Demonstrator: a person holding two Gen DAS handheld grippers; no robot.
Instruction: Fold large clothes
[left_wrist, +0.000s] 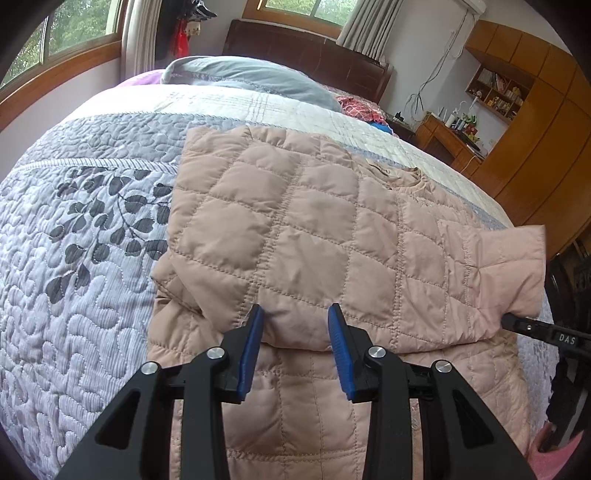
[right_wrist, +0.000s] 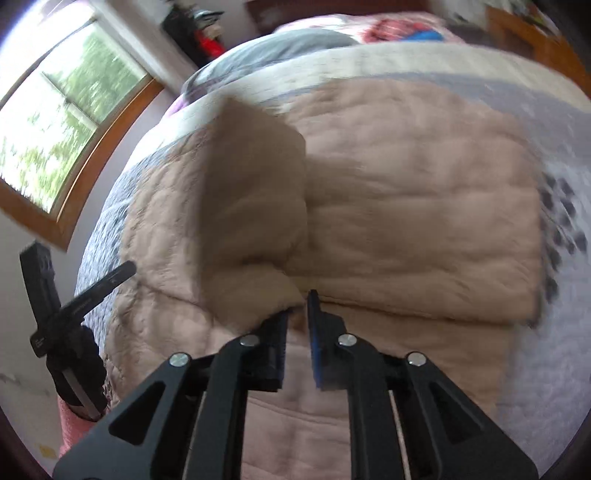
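Note:
A pale pink quilted jacket (left_wrist: 295, 229) lies partly folded on the bed, its upper layer doubled over the lower. My left gripper (left_wrist: 297, 314) is open, its blue pads on either side of the folded layer's front edge without pinching it. My right gripper (right_wrist: 298, 301) is shut on the jacket's sleeve (right_wrist: 255, 206) and holds it lifted over the jacket body (right_wrist: 413, 206); this view is blurred. The right gripper's tip also shows in the left wrist view (left_wrist: 517, 323) under the sleeve cuff (left_wrist: 517, 266).
The bed has a grey-and-white quilted cover with a leaf print (left_wrist: 85, 229). A grey pillow (left_wrist: 243, 77) and dark headboard (left_wrist: 306, 51) are at the far end. Wooden shelving and a desk (left_wrist: 517, 110) stand to the right. Windows (right_wrist: 74, 122) are on the left.

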